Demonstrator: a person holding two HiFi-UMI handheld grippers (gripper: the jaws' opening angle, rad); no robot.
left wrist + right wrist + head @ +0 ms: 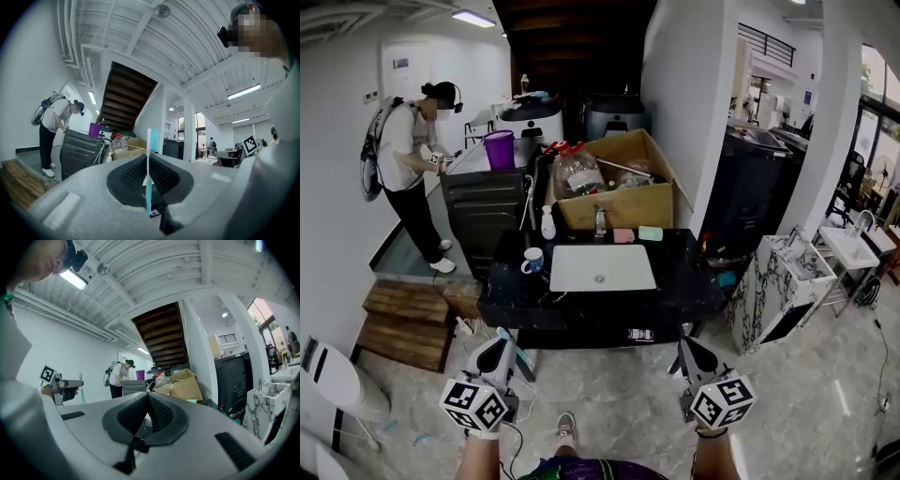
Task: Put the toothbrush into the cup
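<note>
Left gripper [148, 158] is clamping the teal toothbrush [148, 180] upright; right gripper [147, 397] is pinching together on nothing (mug [532, 261] sitting left of washbasin [602, 268]).

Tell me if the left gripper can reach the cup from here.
Probably not yet: the left gripper, shut on the toothbrush, hangs short of the counter; nothing blocks the cup, so step closer.

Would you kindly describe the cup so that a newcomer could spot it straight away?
Find the black counter with the white sink set into it. The cup stands on the counter just left of the sink. It is a small handled mug, squatter than the tall white bottle behind it.
</note>
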